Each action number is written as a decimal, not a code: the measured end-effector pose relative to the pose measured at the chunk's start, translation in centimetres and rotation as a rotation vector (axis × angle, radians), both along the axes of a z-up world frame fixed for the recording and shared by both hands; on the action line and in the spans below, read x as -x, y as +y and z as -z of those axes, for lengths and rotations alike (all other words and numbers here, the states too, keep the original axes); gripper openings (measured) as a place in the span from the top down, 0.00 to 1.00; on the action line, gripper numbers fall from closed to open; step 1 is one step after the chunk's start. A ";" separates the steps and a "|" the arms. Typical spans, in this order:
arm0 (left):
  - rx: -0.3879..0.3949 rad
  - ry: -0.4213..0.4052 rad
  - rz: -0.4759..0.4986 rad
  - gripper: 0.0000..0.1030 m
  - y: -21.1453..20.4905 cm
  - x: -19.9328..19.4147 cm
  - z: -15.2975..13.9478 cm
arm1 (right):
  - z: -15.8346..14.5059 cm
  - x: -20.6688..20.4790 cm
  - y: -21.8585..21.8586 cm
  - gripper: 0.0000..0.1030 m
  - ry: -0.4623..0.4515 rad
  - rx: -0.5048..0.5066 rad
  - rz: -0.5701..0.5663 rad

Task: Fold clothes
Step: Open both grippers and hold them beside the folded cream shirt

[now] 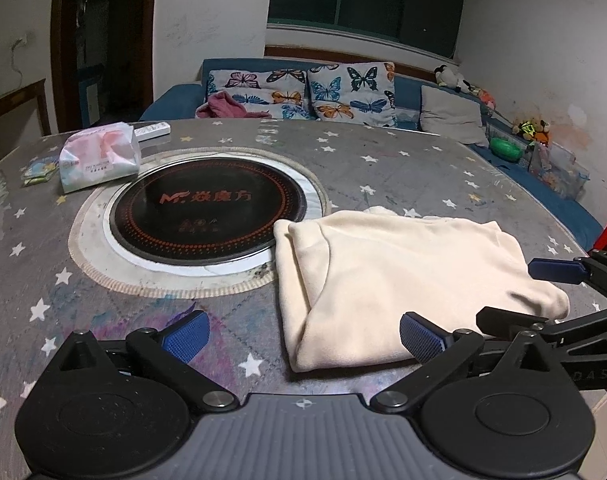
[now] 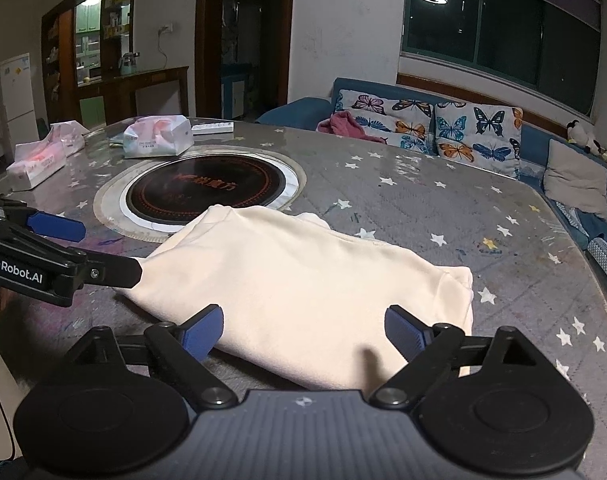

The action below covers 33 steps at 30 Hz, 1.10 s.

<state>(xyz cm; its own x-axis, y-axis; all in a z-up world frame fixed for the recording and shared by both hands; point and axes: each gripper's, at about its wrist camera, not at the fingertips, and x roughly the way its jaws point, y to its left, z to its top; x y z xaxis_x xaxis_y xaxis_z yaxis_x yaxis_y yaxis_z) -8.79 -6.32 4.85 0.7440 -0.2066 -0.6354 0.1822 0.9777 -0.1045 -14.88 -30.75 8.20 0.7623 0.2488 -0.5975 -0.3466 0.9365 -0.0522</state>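
Here the bench (image 1: 383, 160) fills both views: a broad, round-edged top under a worn grey cover printed with small white stars, its far rim curving before a blue sofa (image 2: 299, 108). Set into the middle is one round black glass cooktop (image 1: 207, 216) ringed with orange dots, bordered by a white band and a frayed beige collar.

The single cream garment (image 2: 303, 292), soft and fleecy, lies folded into a thick rough rectangle on the near part of the bench, its far left corner overlapping the cooktop's white band. Bare starred cover stays open to the right of it and beyond it.

On the sofa stand two butterfly-print cushions (image 2: 435, 128) and one plain grey cushion (image 2: 575, 180). Three soft tissue packs show at the far left of the bench, the nearest to the cooktop pink and white (image 2: 159, 136), with one white remote (image 2: 212, 128) behind it.

The left tool (image 1: 303, 336) is spread wide, its blue ribbed pads clear of the cloth, only the right one over the garment's near left corner. The right tool (image 2: 303, 330) is also spread, both pads standing over the garment's near edge without pinching it.
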 end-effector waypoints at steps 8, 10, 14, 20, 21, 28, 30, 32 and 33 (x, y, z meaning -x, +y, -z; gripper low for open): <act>-0.003 0.008 -0.008 0.00 0.0 0.4 -0.2 | -0.1 0.7 0.3 0.08 -0.016 0.011 -0.007; -0.009 0.014 -0.013 0.00 0.0 0.5 -0.1 | -0.1 1.0 0.4 0.07 -0.021 0.014 -0.010; -0.020 0.013 -0.009 0.00 -0.2 0.8 0.0 | -0.2 1.5 0.4 0.05 -0.030 0.015 -0.012; -0.031 0.029 -0.022 0.00 -0.4 1.1 0.2 | -0.2 1.9 0.5 0.04 -0.032 0.014 -0.016; -0.034 0.032 -0.024 0.00 -0.4 1.2 0.2 | -0.2 1.9 0.5 0.04 -0.033 0.014 -0.018; -0.051 0.048 -0.034 0.00 -0.1 1.2 0.4 | -0.1 2.1 0.9 0.04 -0.030 0.014 -0.040; -0.055 0.049 -0.033 0.00 -0.1 1.2 0.3 | -0.1 2.1 1.1 0.04 -0.028 0.015 -0.048; -0.062 0.049 -0.035 0.00 -0.1 1.1 0.4 | 0.0 2.1 1.3 0.04 -0.026 0.017 -0.060; -0.062 0.050 -0.036 0.00 0.0 1.1 0.4 | 0.0 2.2 1.5 0.04 -0.025 0.020 -0.066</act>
